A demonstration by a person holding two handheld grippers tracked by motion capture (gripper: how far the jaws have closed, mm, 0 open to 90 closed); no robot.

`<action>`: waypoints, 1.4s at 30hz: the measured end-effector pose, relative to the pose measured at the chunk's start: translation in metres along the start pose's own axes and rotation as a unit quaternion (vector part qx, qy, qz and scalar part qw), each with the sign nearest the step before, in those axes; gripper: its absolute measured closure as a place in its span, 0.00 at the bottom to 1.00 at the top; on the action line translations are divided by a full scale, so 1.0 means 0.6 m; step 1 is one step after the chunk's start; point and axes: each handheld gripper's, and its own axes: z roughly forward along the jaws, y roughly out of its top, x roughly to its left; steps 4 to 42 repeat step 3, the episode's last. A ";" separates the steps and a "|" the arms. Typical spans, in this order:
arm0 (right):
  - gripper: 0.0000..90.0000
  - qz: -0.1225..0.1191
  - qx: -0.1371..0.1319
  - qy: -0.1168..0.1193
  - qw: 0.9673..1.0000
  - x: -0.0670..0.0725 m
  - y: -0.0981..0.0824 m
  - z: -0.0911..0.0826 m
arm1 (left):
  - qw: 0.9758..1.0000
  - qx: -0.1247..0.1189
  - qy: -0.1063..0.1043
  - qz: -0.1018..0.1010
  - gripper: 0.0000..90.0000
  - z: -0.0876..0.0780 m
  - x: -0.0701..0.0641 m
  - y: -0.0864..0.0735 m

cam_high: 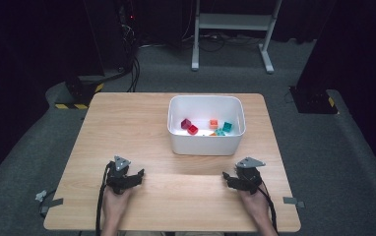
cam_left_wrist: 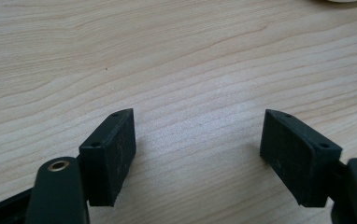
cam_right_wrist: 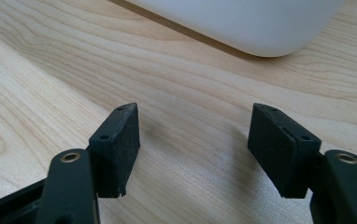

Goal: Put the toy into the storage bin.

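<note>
A white bin (cam_high: 205, 143) stands on the wooden table (cam_high: 127, 123), right of centre toward the far side. In it lie a dark red brick (cam_high: 186, 123), a red brick (cam_high: 192, 130), an orange brick (cam_high: 213, 124) and a teal brick (cam_high: 227, 127). My left gripper (cam_high: 138, 175) rests low over the table's near left part, open, with bare wood between its pads (cam_left_wrist: 113, 154). Near the front right, my right gripper (cam_high: 226, 177) is open too, nothing between its pads (cam_right_wrist: 120, 149). The bin's rounded wall (cam_right_wrist: 242, 23) rises just beyond the right gripper.
Bare wood stretches between the two grippers and to the left of the bin. Beyond the table are grey carpet, a white stand's legs (cam_high: 233, 29), cables and dark equipment. Tape tabs stick out at the table's front corners (cam_high: 292, 200).
</note>
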 end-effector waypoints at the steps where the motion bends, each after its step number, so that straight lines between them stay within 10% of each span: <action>1: 0.38 0.000 0.000 0.000 1.000 0.000 0.000 0.000 | 1.000 0.000 0.000 0.000 0.30 0.000 0.000 0.000; 42: 0.38 0.000 0.000 0.000 1.000 0.000 0.000 0.000 | 1.000 0.000 0.000 0.000 0.29 0.000 0.000 0.000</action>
